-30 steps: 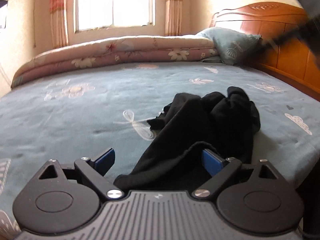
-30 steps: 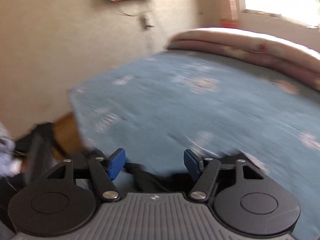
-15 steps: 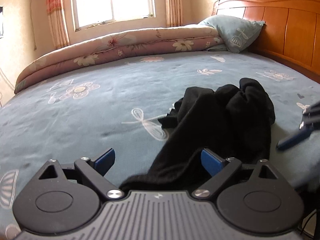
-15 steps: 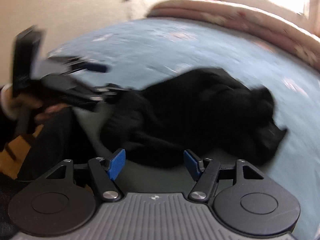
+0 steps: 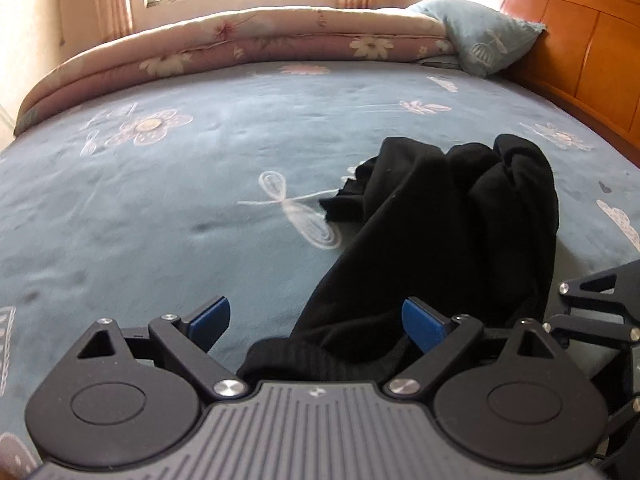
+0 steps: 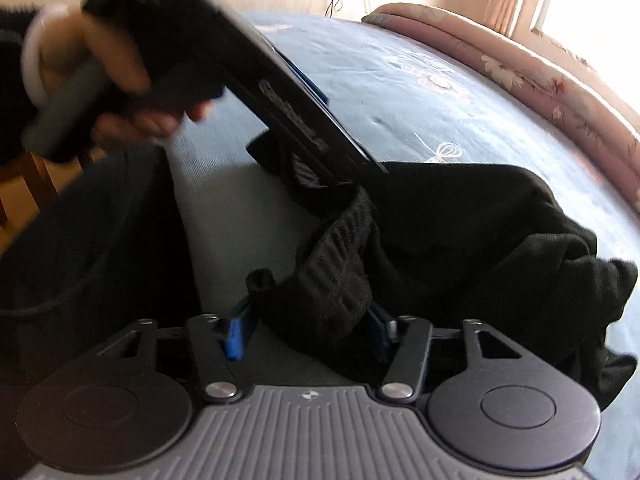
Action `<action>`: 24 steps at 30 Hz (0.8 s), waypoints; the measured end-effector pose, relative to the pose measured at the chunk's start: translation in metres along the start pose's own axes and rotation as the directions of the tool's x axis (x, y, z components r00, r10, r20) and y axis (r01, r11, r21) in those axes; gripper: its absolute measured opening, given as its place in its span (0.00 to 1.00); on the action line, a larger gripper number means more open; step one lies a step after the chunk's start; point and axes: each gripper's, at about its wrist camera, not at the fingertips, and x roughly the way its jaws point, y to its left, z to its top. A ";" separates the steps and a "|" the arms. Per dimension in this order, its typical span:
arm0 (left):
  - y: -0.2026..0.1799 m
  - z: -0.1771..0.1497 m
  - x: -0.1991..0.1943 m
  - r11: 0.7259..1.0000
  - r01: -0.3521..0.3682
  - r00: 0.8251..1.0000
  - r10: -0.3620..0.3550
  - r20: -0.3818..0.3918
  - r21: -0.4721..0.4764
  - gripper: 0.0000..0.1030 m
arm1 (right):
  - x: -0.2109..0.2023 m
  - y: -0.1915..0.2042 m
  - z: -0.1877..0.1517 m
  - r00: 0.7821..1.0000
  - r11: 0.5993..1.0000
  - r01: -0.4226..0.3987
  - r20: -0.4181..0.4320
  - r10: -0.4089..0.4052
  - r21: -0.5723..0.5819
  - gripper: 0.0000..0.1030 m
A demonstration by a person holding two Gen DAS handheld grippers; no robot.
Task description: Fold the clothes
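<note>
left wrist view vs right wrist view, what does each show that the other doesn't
Only the left wrist view shows the pillow, wooden headboard and the open left gripper over the garment's near end. Only the right wrist view shows the hand that holds the left gripper, the garment's ribbed band, and the right gripper closing with that band between its fingers. Both show the black garment crumpled on the blue sheet, and the rolled quilt.
</note>
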 end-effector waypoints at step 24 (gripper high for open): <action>0.026 -0.010 -0.029 0.994 0.077 0.995 -0.072 0.062 -0.078 0.91 | -0.025 -0.129 0.047 0.997 0.926 -0.042 0.074 0.015 0.374 0.24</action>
